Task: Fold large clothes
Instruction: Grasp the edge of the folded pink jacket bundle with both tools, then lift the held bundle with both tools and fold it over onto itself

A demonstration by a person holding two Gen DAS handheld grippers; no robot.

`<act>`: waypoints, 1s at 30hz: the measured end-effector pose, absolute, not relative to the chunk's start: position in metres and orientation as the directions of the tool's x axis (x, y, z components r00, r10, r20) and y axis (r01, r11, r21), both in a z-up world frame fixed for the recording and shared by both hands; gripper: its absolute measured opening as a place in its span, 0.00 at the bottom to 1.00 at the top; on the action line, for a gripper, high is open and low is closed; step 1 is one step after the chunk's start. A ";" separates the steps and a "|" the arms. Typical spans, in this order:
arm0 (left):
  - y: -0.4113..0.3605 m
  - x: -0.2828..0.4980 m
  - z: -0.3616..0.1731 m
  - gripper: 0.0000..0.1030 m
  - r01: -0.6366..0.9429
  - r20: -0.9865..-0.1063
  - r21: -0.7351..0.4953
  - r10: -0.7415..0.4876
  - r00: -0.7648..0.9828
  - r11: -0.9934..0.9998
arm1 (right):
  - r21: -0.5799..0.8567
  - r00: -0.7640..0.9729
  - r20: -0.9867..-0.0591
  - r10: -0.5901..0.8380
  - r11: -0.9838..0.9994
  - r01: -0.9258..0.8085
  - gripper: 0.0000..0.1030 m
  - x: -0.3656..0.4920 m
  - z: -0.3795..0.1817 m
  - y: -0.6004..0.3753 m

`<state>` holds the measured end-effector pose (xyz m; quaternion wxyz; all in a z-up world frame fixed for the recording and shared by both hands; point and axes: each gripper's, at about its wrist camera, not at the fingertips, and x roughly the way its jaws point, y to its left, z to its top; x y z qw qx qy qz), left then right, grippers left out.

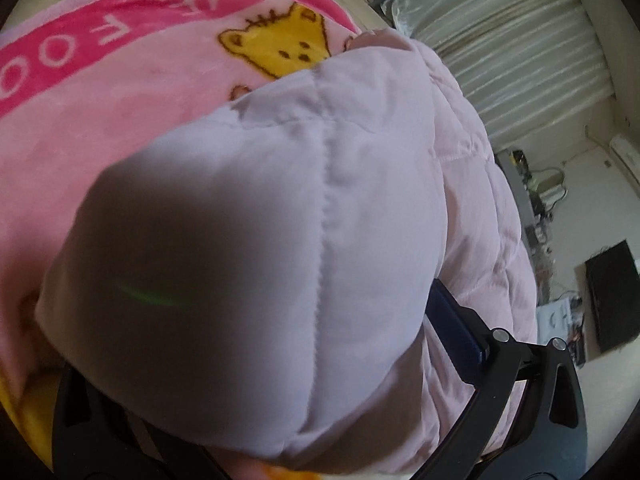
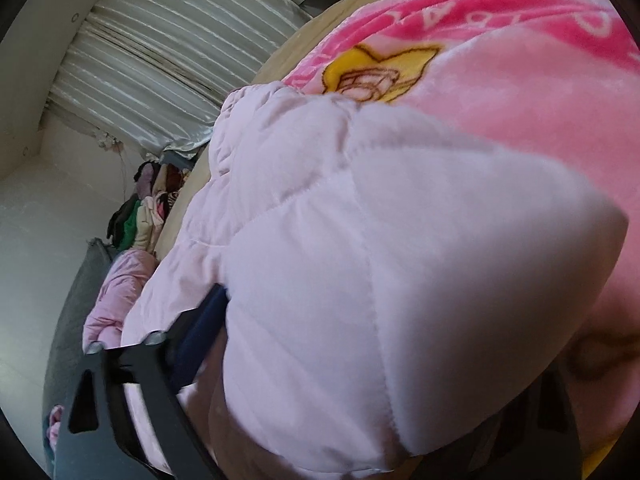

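a pale pink quilted coat [image 1: 248,248] is bunched between the arms of the left tongs [image 1: 256,360], filling the view; the pads are hidden, so whether it is clamped cannot be told. the same coat [image 2: 360,280] is bunched in the right tongs [image 2: 360,360], where a dark blue finger [image 2: 204,320] at 9 o'clock lies against the fabric; the grip cannot be told. the coat is laid on a pink blanket [image 1: 80,128] towards 11 o'clock. curtains [image 2: 160,60] are seen at 10 o'clock.
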<state>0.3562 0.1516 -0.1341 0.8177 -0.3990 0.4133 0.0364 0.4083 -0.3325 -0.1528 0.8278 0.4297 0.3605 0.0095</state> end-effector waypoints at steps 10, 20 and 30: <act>0.130 0.357 -0.088 0.29 -0.239 -0.712 -0.502 -0.240 0.660 0.831 | 0.571 0.737 -0.628 0.249 0.792 0.219 0.30 0.407 -0.109 -0.304; 0.109 0.339 -0.026 0.22 -0.100 -0.685 -0.289 -0.133 0.717 0.952 | 0.220 0.804 -0.583 0.120 0.975 0.014 0.22 0.380 -0.033 -0.248; 0.111 0.328 -0.022 0.22 -0.087 -0.689 -0.244 -0.109 0.717 0.966 | 0.141 0.831 -0.543 0.121 0.989 -0.051 0.22 0.352 -0.021 -0.240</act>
